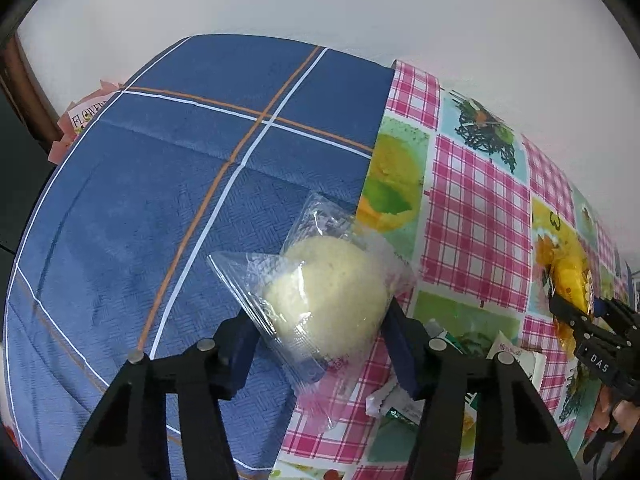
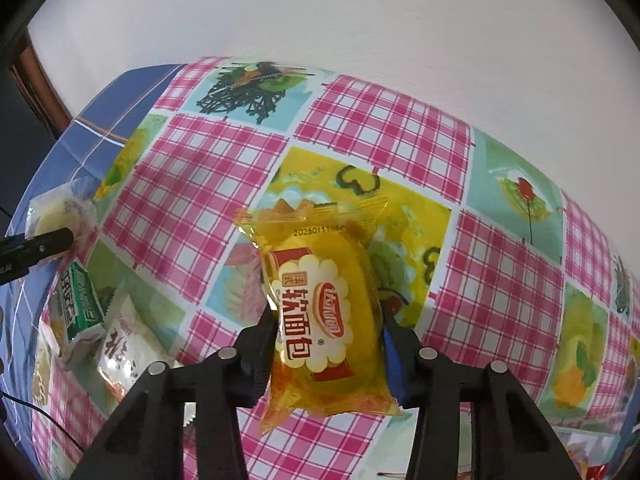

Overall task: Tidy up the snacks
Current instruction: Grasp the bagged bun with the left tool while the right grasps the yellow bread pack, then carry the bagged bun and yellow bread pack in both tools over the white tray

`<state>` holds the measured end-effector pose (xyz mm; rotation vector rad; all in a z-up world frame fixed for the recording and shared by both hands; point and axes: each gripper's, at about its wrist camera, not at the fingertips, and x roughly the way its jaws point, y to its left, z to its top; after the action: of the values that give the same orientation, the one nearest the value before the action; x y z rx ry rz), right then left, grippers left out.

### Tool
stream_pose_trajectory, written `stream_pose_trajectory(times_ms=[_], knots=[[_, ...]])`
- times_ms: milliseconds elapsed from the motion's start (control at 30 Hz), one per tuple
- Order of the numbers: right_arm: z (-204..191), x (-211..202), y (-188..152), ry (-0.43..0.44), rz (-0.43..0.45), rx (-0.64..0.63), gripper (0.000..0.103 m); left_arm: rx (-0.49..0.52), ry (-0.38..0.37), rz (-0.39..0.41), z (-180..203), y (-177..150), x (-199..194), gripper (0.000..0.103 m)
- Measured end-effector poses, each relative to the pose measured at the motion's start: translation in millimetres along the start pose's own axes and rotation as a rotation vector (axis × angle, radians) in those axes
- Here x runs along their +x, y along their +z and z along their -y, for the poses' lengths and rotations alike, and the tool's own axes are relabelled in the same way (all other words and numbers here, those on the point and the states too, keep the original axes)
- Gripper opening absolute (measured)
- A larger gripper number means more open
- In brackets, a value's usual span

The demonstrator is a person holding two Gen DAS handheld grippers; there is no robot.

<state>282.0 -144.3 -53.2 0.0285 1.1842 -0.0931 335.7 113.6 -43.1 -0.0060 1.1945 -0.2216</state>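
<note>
Left hand-held gripper (image 1: pixel 320 332) pinching clear-wrapped pale bun (image 1: pixel 324 300); right hand-held gripper (image 2: pixel 326 344) pinching yellow soft-bread packet (image 2: pixel 324 312). Both likely light, squashy, film slippery: grip mid-body, gently.

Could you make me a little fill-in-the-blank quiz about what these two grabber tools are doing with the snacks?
1. The left gripper is closed on a pale round bun in a ____ wrapper.
2. The right gripper is closed on a bread packet whose wrapper is ____.
3. The bun lies partly on the ____ cloth and partly on the pink checked tablecloth.

Missing words: clear; yellow; blue
</note>
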Motion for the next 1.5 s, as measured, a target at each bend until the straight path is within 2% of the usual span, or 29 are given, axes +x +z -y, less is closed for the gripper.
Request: stream_pose_trajectory(times_ms=[233,533,767,867,1100,1233,1300,1500], knots=[[6,-8,-27,0.005,-0.006,0.025,0.046,-0.03,-0.018,-0.005,-3,-14,-6,0.059],[16,-24,-71,0.038,-0.05,0.082,0.045,-0.1,-0.043,0.001,-15,-42,-34,0.059],[40,-71,-121,0.097,-0.04,0.181,0.044,-0.168,-0.09,0.021,-11,-71,-75,0.059],[42,-90,-141,0.086,-0.032,0.187,0.044,-0.19,-0.106,0.028,4,-83,-89,0.059],[41,-131,-174,0.13,0.02,0.254,0.044,-0.213,-0.155,0.05,46,-121,-119,0.059],[41,-147,-185,0.15,0.047,0.295,0.044,-0.207,-0.166,0.058,74,-137,-131,0.059],[37,-143,-181,0.147,0.054,0.305,0.044,-0.201,-0.168,0.07,90,-146,-138,0.059],[48,-171,-195,0.132,0.087,0.32,0.045,-0.211,-0.19,0.094,129,-168,-143,0.059]])
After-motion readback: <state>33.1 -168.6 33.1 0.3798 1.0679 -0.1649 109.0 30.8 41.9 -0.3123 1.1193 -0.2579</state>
